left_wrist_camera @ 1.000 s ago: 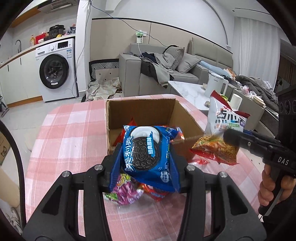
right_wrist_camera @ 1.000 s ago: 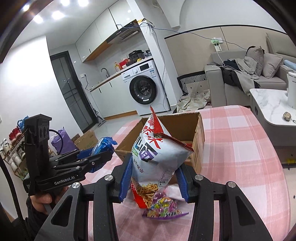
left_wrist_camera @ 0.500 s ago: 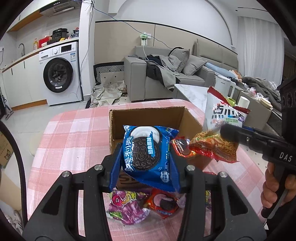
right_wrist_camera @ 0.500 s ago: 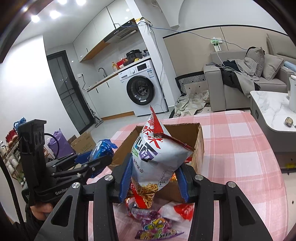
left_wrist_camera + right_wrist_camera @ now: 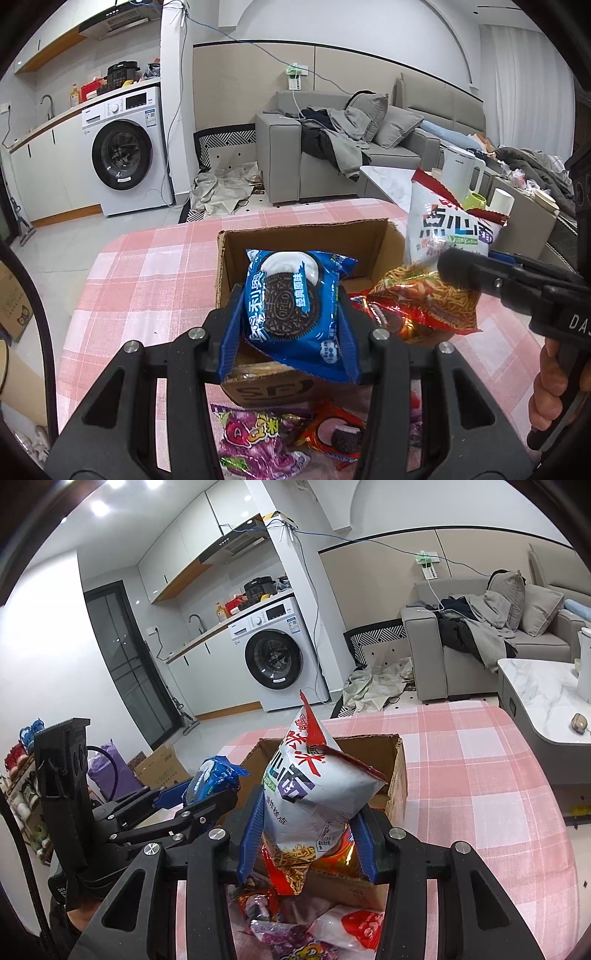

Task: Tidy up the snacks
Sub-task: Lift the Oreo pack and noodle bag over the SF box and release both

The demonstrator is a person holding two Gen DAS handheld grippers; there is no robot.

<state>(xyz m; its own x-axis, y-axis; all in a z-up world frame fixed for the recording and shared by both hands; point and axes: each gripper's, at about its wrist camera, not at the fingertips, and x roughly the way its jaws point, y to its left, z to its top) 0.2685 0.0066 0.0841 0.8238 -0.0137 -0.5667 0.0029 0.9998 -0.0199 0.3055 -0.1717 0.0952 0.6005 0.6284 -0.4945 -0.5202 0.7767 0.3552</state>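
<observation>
My left gripper (image 5: 290,330) is shut on a blue Oreo pack (image 5: 293,308), held over the near wall of an open cardboard box (image 5: 306,240) on the pink checked tablecloth (image 5: 147,273). My right gripper (image 5: 306,834) is shut on a white and red noodle snack bag (image 5: 314,790), which stands upright above the box (image 5: 399,771) at its near right side. In the left wrist view that bag (image 5: 443,236) and the right gripper (image 5: 476,273) reach in from the right. In the right wrist view the left gripper (image 5: 207,797) with the Oreo pack (image 5: 210,779) is at the left.
Loose snacks lie on the table in front of the box: a purple candy bag (image 5: 255,439), a red Oreo pack (image 5: 336,432), a white and red pack (image 5: 354,926). A person's hand (image 5: 554,391) grips the right handle. A sofa (image 5: 332,155), a marble side table (image 5: 543,694) and a washing machine (image 5: 125,158) stand beyond.
Both grippers have moved forward toward the box with their packs still held. The box looks nearer and lower in both views, and the loose snacks have slid toward the bottom edge.
</observation>
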